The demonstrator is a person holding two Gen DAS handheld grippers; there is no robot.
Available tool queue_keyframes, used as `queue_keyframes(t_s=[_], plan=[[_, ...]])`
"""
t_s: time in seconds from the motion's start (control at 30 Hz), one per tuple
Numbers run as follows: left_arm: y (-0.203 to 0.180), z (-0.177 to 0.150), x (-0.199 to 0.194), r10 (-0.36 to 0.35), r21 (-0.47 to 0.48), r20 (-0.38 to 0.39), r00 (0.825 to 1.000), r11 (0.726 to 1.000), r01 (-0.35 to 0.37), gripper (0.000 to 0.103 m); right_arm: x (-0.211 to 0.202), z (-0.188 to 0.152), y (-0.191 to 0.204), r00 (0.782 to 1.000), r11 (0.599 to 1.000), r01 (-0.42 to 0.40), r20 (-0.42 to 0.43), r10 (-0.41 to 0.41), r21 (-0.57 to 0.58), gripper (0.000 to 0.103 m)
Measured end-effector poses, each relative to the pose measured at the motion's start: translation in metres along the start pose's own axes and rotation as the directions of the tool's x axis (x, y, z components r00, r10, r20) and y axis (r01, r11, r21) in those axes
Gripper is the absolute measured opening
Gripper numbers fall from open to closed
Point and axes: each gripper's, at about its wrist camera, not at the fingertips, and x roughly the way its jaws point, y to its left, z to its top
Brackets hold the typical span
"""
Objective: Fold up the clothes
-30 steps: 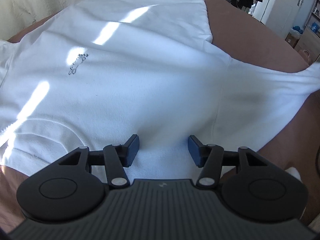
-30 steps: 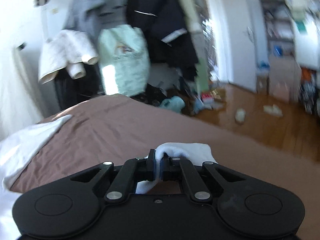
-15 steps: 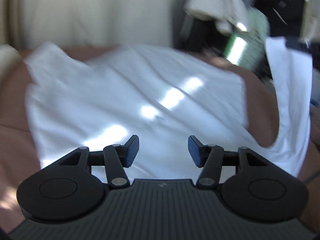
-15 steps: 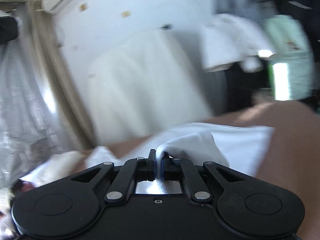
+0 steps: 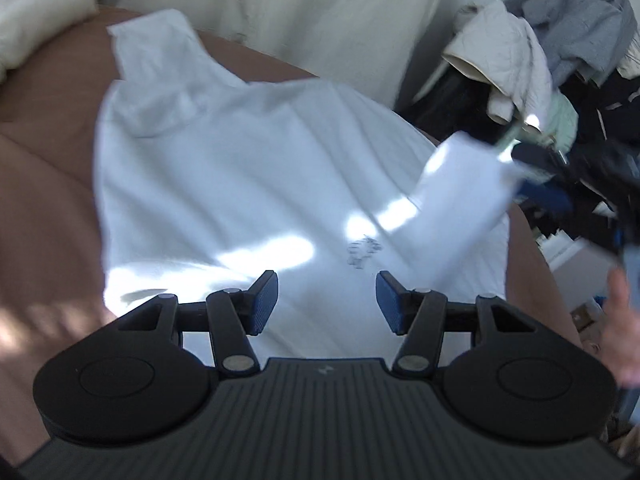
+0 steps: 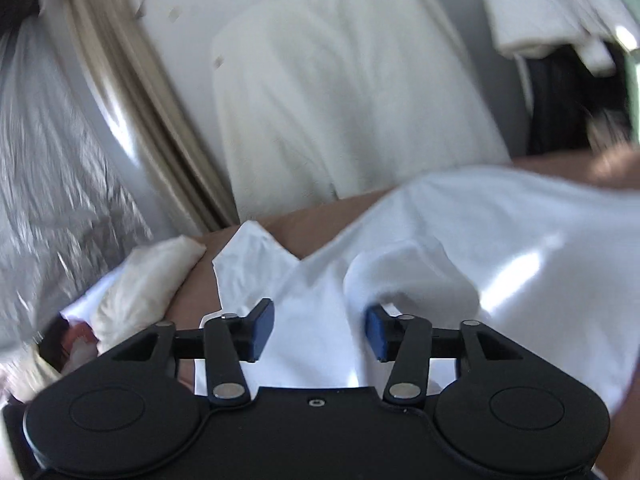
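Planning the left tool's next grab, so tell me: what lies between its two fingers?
Only the white shirt, flat on the brown bed, shows between the left tool's open fingers in the left wrist view; its small chest print sits just ahead.

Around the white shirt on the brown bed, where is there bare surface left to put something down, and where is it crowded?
Bare brown bed lies left of the white shirt, between it and the cream bedding. A narrower strip runs along the shirt's right edge. Past that edge it is crowded: piled clothes, and the right claw beside the sleeve.
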Motion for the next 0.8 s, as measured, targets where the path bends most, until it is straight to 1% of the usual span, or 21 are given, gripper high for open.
queue_keyframes(t_s=[0.03,0.07,0.2,0.27,0.3,0.37,0.47,0.57,0.63,0.67,0.7,0.8], plan=[[-0.008,0.0,0.005,0.0,0.031,0.006,1.0,1.0,-0.001,0.054,-0.01,-0.004,-0.015,1.0,0.999,-0.015,0.009,0.015,0.033,0.061],[-0.015,0.0,0.01,0.0,0.061,0.01,1.0,0.998,-0.001,0.054,-0.016,-0.007,-0.024,1.0,0.999,-0.012,0.003,0.012,0.046,0.061],[-0.035,-0.008,0.025,-0.01,0.122,-0.015,1.0,0.992,0.012,0.054,-0.039,-0.019,-0.058,1.0,0.996,0.0,-0.021,0.002,0.094,0.061],[-0.044,-0.012,0.028,-0.016,0.148,-0.023,1.0,0.989,0.019,0.054,-0.048,-0.025,-0.063,0.999,0.999,0.025,-0.043,-0.023,0.047,0.061],[-0.046,-0.014,0.028,-0.009,0.165,-0.019,1.0,0.986,0.012,0.055,-0.05,-0.031,-0.064,0.997,0.999,0.04,-0.072,-0.038,0.014,0.061],[-0.047,-0.015,0.029,0.02,0.184,-0.008,1.0,0.983,-0.018,0.055,-0.046,-0.041,-0.066,0.991,0.999,0.04,-0.127,-0.041,-0.01,0.061],[-0.036,-0.016,0.033,0.036,0.148,-0.015,0.999,0.988,-0.033,0.055,-0.029,-0.059,-0.073,0.976,0.999,0.004,-0.216,0.006,0.043,0.061],[-0.024,-0.02,0.031,0.062,0.119,-0.019,0.998,0.991,-0.059,0.055,-0.005,-0.089,-0.078,0.949,0.998,0.015,-0.315,0.006,0.064,0.061],[-0.016,-0.025,0.028,0.059,0.087,-0.032,0.998,0.995,-0.056,0.056,-0.005,-0.106,-0.085,0.944,0.995,-0.014,-0.327,0.045,0.098,0.061],[-0.012,-0.027,0.027,0.052,0.066,-0.039,0.998,0.997,-0.05,0.056,-0.005,-0.113,-0.083,0.941,0.992,-0.048,-0.327,0.082,0.113,0.061],[-0.01,-0.027,0.026,0.038,0.047,-0.043,0.998,0.998,-0.036,0.056,-0.006,-0.116,-0.079,0.937,0.992,-0.077,-0.332,0.108,0.104,0.063],[-0.018,-0.026,0.027,0.014,0.059,-0.031,0.999,0.998,-0.012,0.056,-0.009,-0.122,-0.058,0.935,0.992,-0.126,-0.332,0.122,0.01,0.063]])
